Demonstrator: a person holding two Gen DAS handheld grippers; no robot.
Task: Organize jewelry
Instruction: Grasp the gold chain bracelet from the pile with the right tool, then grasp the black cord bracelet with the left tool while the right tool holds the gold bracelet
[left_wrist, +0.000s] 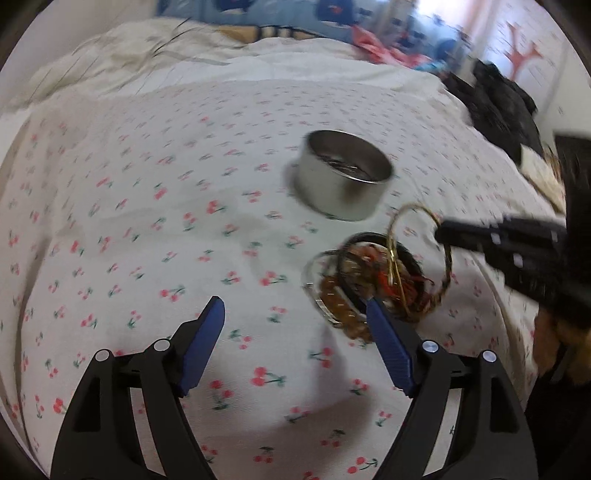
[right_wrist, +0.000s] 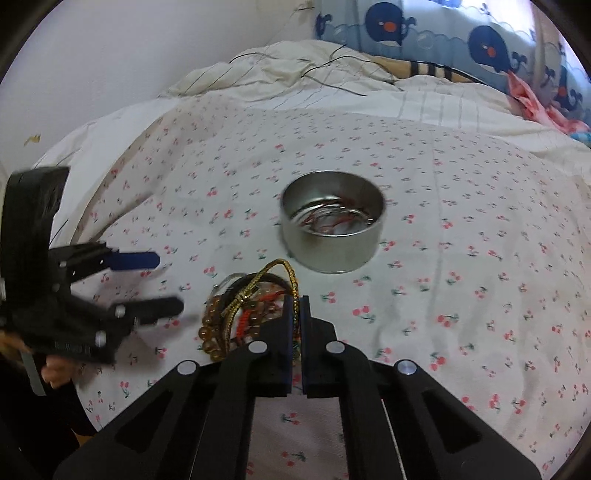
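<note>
on the cherry-print sheet (right_wrist: 461, 258), the right gripper (right_wrist: 295, 306) is clenched on a gold cord (right_wrist: 291, 277) rising from the jewelry pile (right_wrist: 236, 314), while the left gripper (left_wrist: 295, 317) hangs spread and empty just beside that pile. the tin (right_wrist: 332, 236), already holding a few pieces, lies straight ahead of the right gripper, nearer to it than to the left, so the carry likely runs forward along its fingers.

Both tools: black frames w/ silver rivets, left tool (left_wrist: 295, 317) blue pads, right tool (right_wrist: 295, 306) too.
</note>
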